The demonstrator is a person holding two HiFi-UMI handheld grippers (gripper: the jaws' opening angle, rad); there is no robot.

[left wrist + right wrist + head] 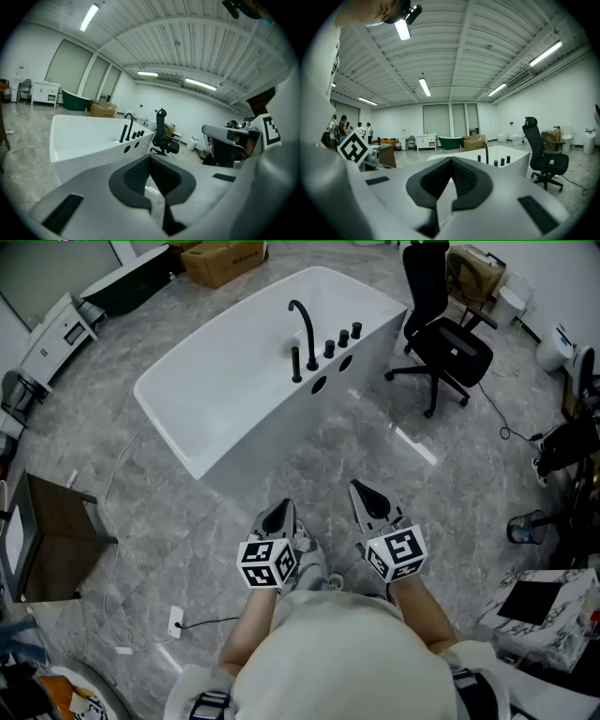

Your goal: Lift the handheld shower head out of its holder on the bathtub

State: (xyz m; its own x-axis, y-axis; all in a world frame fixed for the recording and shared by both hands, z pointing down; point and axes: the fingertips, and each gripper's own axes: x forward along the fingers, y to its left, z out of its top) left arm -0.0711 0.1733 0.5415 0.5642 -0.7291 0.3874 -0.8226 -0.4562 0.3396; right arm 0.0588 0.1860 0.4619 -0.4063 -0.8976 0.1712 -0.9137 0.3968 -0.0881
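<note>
The white bathtub stands on the grey floor ahead of me. On its near rim stand a black arched faucet, three black knobs and the handheld shower head, a short black upright stick in its holder. The left gripper view shows the shower head beside the faucet; the right gripper view shows the shower head far off. My left gripper and right gripper hover side by side, well short of the tub. Both are shut with nothing between the jaws.
A black office chair stands right of the tub. A cardboard box lies behind it, and a dark wooden table is at the left. A cable and plug lie on the floor. A marbled box sits at the lower right.
</note>
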